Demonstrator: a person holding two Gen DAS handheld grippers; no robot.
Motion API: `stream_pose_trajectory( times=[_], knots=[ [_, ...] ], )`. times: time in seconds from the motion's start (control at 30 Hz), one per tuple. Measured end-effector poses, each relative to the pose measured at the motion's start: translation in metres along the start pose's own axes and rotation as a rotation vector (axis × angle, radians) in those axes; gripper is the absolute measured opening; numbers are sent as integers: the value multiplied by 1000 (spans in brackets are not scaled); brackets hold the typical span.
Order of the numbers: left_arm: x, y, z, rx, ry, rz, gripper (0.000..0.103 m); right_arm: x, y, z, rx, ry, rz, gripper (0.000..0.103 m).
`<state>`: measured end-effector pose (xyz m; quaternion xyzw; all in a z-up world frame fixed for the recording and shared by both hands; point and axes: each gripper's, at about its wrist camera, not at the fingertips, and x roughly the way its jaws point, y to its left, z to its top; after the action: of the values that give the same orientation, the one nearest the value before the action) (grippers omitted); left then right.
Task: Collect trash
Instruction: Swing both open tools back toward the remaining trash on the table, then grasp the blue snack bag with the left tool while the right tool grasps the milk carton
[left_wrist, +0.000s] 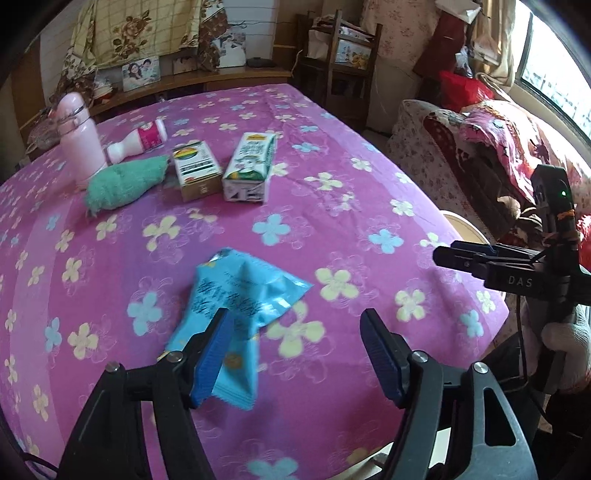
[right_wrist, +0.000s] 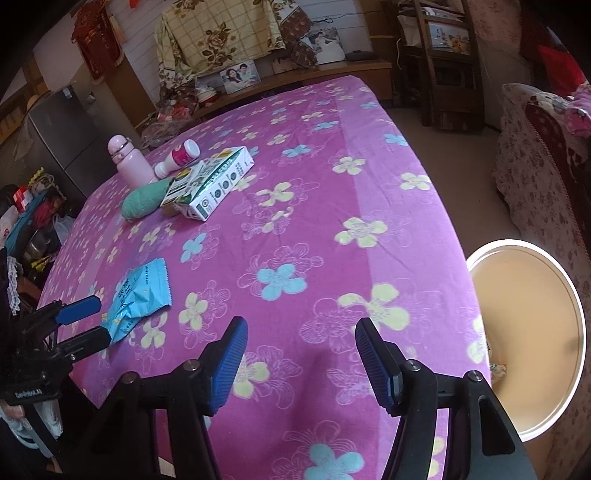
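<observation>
You have a big table with a pink flowery cloth (right_wrist: 332, 192) in front of you, and it fills most of both views. Just past the table's right edge, down low, there is a round bin with a white rim (right_wrist: 576, 295) and a tan inside, close to a flowery sofa (right_wrist: 535, 155). Your left gripper (left_wrist: 295, 354) points down at the near part of the table. Its jaws are apart, and the blue snack wrapper (left_wrist: 236, 295) lies flat on the cloth with its near end between them, right by the left blue pad (left_wrist: 212, 365). You cannot tell if that pad touches the wrapper. Your right gripper (right_wrist: 299, 362) hangs over bare cloth near the table's right side, well apart from the wrapper. Its jaws are apart too, with nothing between them. In the left view a hand in a white glove (left_wrist: 565, 350) holds it. Far back on the table lie a long white and green carton (left_wrist: 249, 168) and a smaller box (left_wrist: 195, 170), side by side. Just left of them is a fuzzy green cloth (left_wrist: 122, 184). Behind it a pink bottle (left_wrist: 79, 136) stands up straight, and a small white bottle with a pink label (left_wrist: 138, 142) lies on its side.
</observation>
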<state>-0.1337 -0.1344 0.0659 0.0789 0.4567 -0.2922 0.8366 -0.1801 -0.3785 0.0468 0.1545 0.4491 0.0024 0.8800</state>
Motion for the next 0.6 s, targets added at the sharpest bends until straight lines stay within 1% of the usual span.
stream_pose_trajectory(
  times=[0.1,0.17,0.3,0.37,0.43,0.6],
  knots=[
    [1,19,-1,-27,11,1,72,4,5,0,0,6,10,65],
    [3,25,-1,-25,14,3,72,6,8,0,-5,10,15,65],
    [9,22,-1,35,30,-1,76,8,16,1,-22,14,19,65],
    [16,22,-2,58,38,12,76,8,18,1,-26,16,21,65],
    [22,24,-1,71,41,32,76,10,19,1,-29,18,24,65],
    [39,27,7,82,57,51,76,15,25,3,-37,28,28,65]
  ],
)
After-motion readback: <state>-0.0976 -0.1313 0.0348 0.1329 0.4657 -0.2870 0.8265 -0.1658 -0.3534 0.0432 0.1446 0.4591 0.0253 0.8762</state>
